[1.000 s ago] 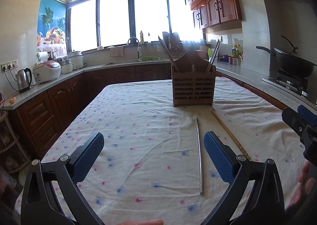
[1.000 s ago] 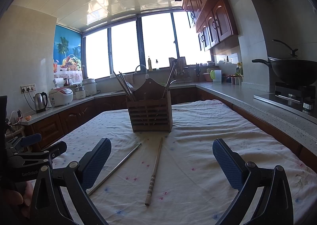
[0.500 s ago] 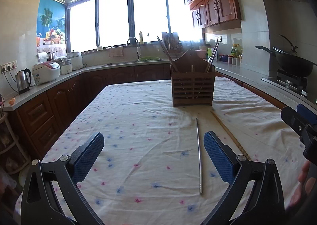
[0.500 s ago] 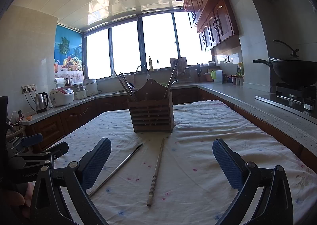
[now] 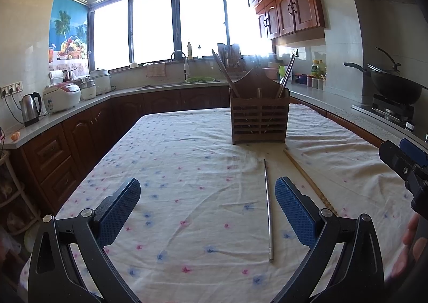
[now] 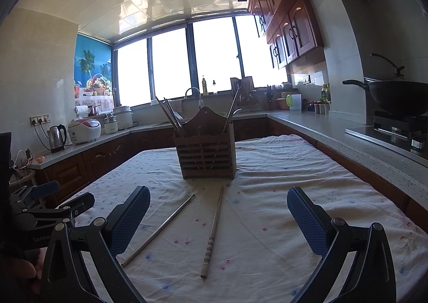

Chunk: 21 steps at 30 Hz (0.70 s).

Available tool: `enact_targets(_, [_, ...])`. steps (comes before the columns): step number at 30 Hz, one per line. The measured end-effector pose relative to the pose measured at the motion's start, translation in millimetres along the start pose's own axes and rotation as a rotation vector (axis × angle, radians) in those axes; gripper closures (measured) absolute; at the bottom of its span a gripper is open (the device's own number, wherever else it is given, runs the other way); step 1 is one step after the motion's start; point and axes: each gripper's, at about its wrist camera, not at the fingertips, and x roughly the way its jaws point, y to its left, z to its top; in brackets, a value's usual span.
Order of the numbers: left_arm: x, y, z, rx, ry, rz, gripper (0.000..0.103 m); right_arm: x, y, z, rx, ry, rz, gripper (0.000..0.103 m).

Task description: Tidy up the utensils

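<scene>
Two grippers: both are seen above the table, each held wide apart and empty.
Left gripper (image 5: 207, 210): blue pads are spread fully; nothing is gripped or touched; the metal chopstick (image 5: 268, 209) is seen on the cloth just inside the right-hand pad.
Right gripper (image 6: 218, 218): jaws are likewise spread wide; nothing is held; the metal chopstick (image 6: 159, 229) and the wooden chopstick (image 6: 212, 233) are seen on the cloth between the pads, untouched.
Loose utensils: the two sticks lie side by side, apart, their far ends pointed toward the holder.
Utensil holder (image 6: 206, 154): a slatted wooden box is stood upright on the table beyond the sticks; several chopsticks are leaned inside at both ends.
Table (image 5: 187, 169): it is covered by a white cloth with small flower marks; wrinkles are noted near the holder.
Open room: bare cloth is seen left of the metal stick and right of the wooden stick.
Edges: counters and cabinets run along both long sides of the table; a black wok (image 6: 396, 97) is set on the stove at the right.
</scene>
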Motion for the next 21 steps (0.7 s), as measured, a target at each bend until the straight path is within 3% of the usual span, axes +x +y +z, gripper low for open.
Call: enact_targets(21, [4.4, 0.9, -0.9, 0.002, 0.010, -0.011, 0.000, 0.6, 6.2, 2.9, 0.001, 0.006, 0.012, 0.000])
